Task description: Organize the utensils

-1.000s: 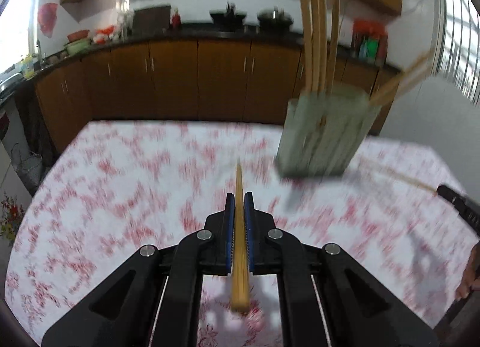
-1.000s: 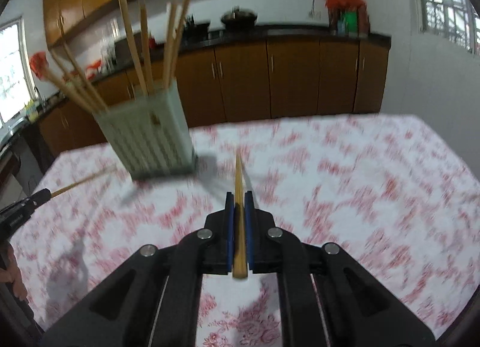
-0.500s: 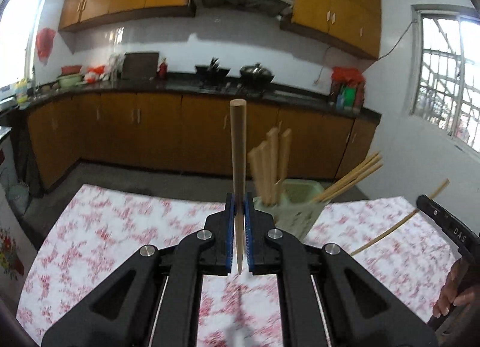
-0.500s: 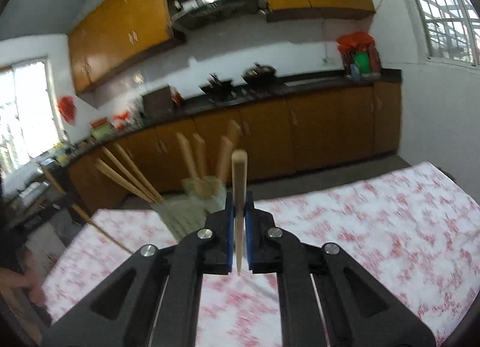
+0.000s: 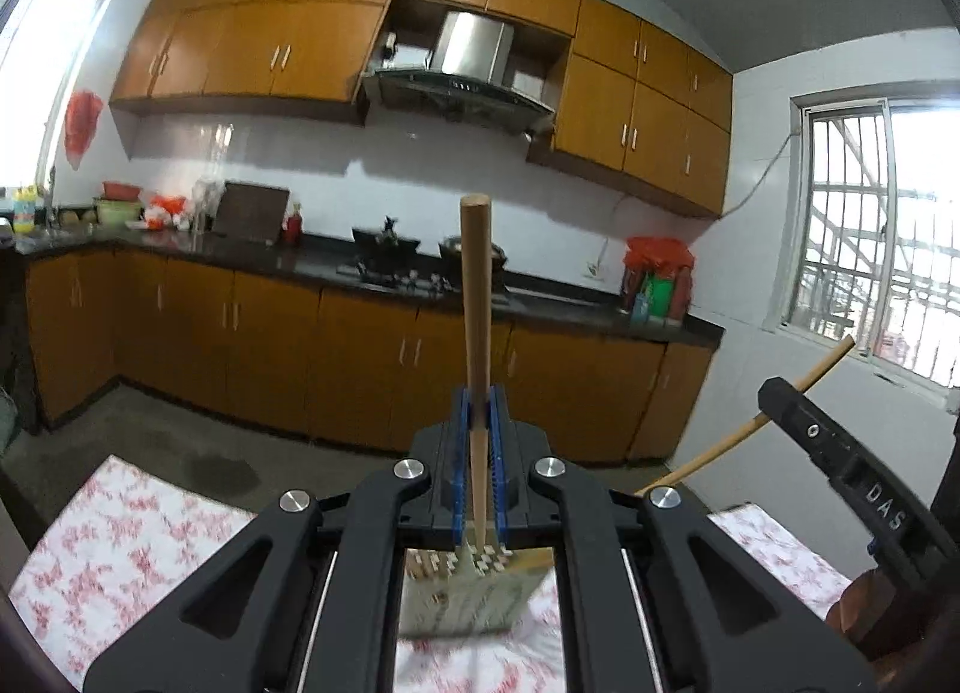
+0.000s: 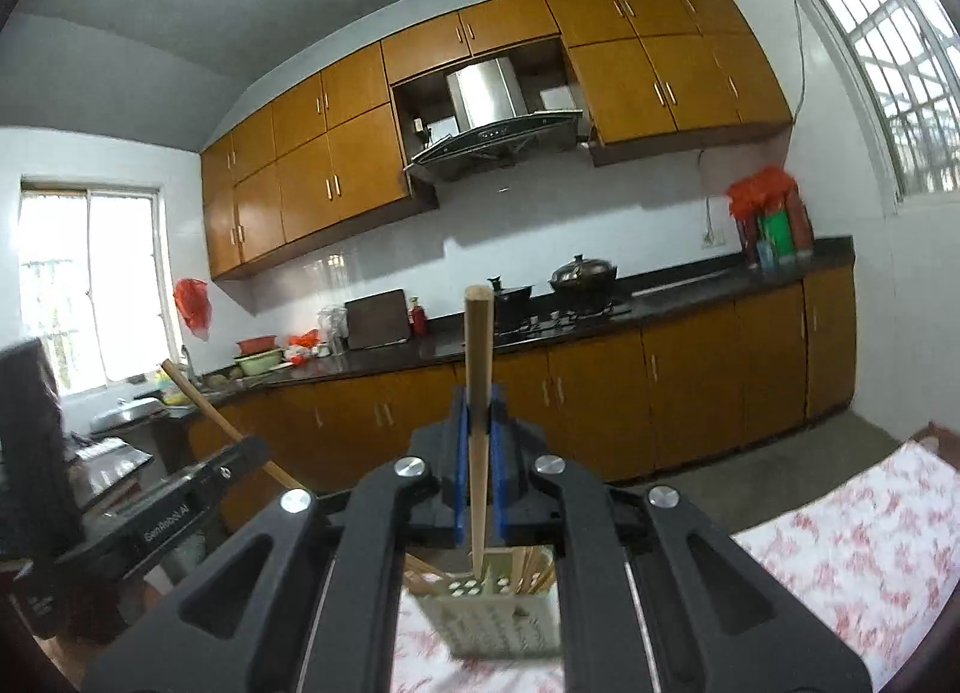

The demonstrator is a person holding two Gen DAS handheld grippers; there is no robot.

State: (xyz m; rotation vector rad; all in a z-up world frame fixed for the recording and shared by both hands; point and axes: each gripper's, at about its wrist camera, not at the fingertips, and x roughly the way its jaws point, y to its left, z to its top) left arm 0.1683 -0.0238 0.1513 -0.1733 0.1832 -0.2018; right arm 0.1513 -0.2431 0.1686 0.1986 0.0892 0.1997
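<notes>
My left gripper (image 5: 478, 411) is shut on a wooden chopstick (image 5: 476, 297) that stands upright, its lower tip at the top of the pale green perforated utensil holder (image 5: 465, 597) below. My right gripper (image 6: 478, 411) is shut on another wooden chopstick (image 6: 479, 369), also upright, its tip at the holder (image 6: 498, 615), which holds several chopsticks. The right gripper also shows in the left wrist view (image 5: 840, 453) with its chopstick (image 5: 774, 411). The left gripper shows in the right wrist view (image 6: 180, 501).
The holder stands on a table with a red-and-white floral cloth (image 5: 132, 525), which also shows in the right wrist view (image 6: 852, 549). Beyond the table are orange kitchen cabinets (image 5: 360, 357), a dark counter with pots (image 6: 582, 276) and windows.
Both grippers have tilted up from looking down at the table and risen over the holder. Each chopstick has turned from lying forward to standing upright, tip down at the holder's top.
</notes>
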